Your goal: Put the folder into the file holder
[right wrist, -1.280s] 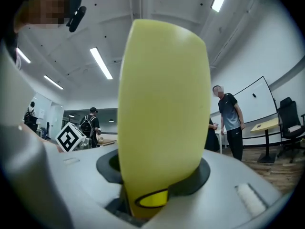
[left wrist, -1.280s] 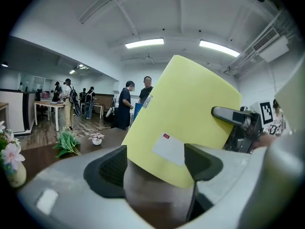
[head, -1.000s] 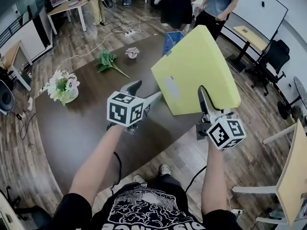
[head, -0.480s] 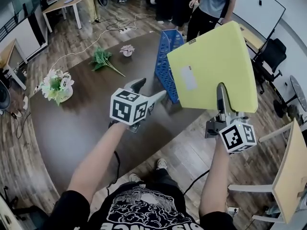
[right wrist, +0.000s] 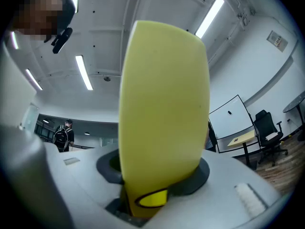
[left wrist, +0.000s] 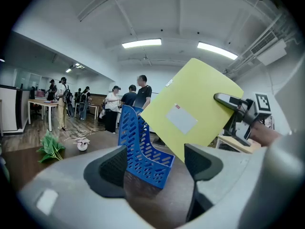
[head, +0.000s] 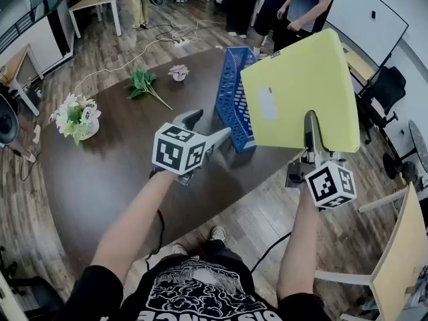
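Lifted since a second ago, the yellow folder (head: pixel 297 92) sits higher and further right, uncovering the blue file holder (head: pixel 234 102) standing on the brown tabletop (head: pixel 114 172). The right gripper (head: pixel 311 124) is clamped on the folder's lower edge, holding it tilted in the air beside the holder. The left gripper (head: pixel 208 127) hovers with jaws apart, empty.
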